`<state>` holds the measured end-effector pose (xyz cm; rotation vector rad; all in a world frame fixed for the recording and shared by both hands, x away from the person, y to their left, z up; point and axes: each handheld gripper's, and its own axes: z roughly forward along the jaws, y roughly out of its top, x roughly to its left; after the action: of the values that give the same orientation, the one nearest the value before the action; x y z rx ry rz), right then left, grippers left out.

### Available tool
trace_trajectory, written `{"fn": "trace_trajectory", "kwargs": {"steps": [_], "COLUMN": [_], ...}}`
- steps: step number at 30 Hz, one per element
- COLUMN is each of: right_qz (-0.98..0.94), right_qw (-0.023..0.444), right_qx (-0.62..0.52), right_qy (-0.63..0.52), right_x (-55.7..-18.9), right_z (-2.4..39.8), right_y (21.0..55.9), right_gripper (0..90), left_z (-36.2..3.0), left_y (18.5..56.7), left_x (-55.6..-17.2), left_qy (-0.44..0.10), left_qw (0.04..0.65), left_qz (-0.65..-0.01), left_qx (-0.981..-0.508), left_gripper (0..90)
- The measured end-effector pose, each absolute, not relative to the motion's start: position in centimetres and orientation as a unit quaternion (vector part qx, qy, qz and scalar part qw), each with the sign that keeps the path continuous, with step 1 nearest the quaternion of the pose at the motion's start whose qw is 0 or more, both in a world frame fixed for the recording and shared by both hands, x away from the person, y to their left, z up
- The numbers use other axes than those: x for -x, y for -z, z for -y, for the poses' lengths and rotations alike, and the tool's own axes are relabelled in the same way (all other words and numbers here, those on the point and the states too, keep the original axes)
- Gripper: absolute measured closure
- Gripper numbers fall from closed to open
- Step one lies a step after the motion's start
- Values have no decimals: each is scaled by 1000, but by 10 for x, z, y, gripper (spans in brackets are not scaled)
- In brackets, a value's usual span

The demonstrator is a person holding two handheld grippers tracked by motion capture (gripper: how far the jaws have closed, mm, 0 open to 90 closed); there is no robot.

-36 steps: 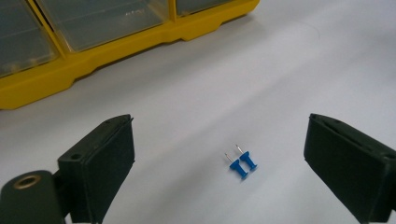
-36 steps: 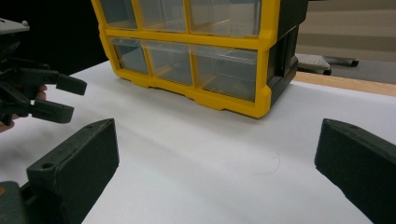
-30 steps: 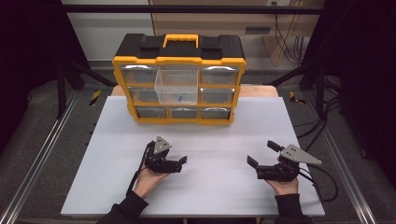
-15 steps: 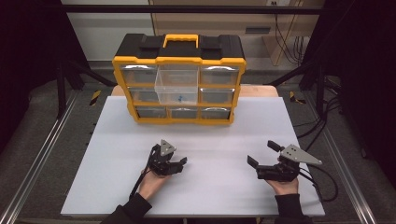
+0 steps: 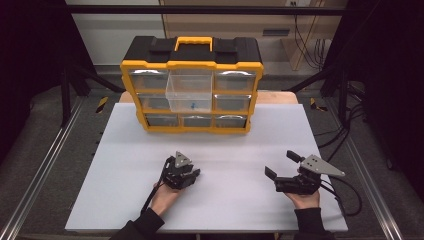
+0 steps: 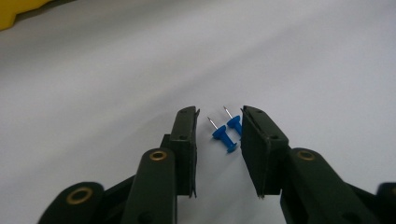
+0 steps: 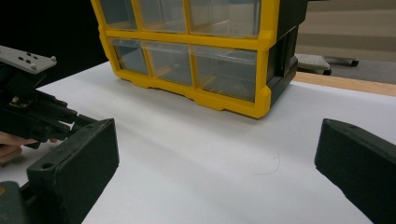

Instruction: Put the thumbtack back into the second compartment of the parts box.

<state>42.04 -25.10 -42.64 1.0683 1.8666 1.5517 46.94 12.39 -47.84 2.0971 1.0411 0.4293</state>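
Bare white tabletop (image 5: 235,145) between organizer (image 5: 191,85) and grippers; left gripper (image 6: 218,129) narrowly parted around two blue pushpins (image 6: 226,130), right gripper (image 7: 215,158) spread wide, empty.

- The high view is taken from above the near edge of the white table (image 5: 225,130), facing forward and down; the whole tabletop and the yellow drawer cabinet (image 5: 192,90) at its far side are covered.
- The left gripper view is set very close to the surface, aimed down along its own jaws at two blue pushpins (image 6: 226,133).
- The right gripper view is held low, facing far and left toward the cabinet (image 7: 201,56).
- The left gripper (image 7: 32,112) is shared by the high and right gripper views.
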Motion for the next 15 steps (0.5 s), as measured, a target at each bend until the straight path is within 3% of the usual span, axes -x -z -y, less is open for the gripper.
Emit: {"fn": "trace_trajectory", "kwargs": {"steps": [15], "right_qz": [-682], "right_qw": [242], "right_qx": [-390], "right_qy": [-569], "right_x": [-420], "right_z": [251], "right_y": [426], "right_gripper": [6], "left_z": [-120], "left_y": [481], "left_x": [-470], "left_qy": [-167], "left_qw": [368], "left_qz": [-409], "left_qx": [-818], "left_gripper": [801]}}
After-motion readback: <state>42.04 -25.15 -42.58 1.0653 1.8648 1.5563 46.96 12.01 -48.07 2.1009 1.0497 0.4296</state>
